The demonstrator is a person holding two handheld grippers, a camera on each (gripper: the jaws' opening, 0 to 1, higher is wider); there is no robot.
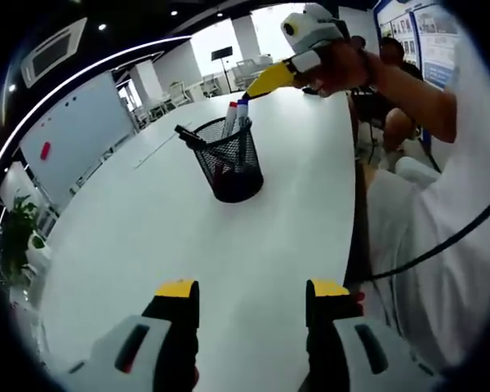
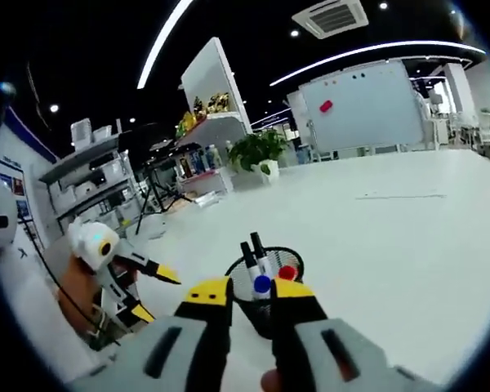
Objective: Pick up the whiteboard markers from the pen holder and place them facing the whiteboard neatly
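Note:
A black mesh pen holder [image 1: 229, 167] stands on the white table [image 1: 147, 245], ahead of my left gripper [image 1: 253, 290], which is open and holds nothing. In the holder stand a red-capped marker [image 1: 231, 109], a blue-capped marker [image 1: 242, 104] and a black marker [image 1: 188, 135]. My right gripper [image 1: 257, 88] reaches down to the blue cap from the far side. In the right gripper view the holder [image 2: 269, 314] is right under my right gripper [image 2: 249, 291]. The blue cap [image 2: 262, 284] sits in the narrowed gap between its jaws, against the right one, with the red cap [image 2: 287, 272] beside it. The whiteboard [image 2: 363, 106] stands beyond the table.
A person in white [image 1: 441, 245] sits at the table's right edge, with a black cable [image 1: 441, 245] hanging across. My left gripper [image 2: 153, 294] shows at the left of the right gripper view. A potted plant [image 2: 257, 151] and shelves [image 2: 90, 175] stand past the table's far end.

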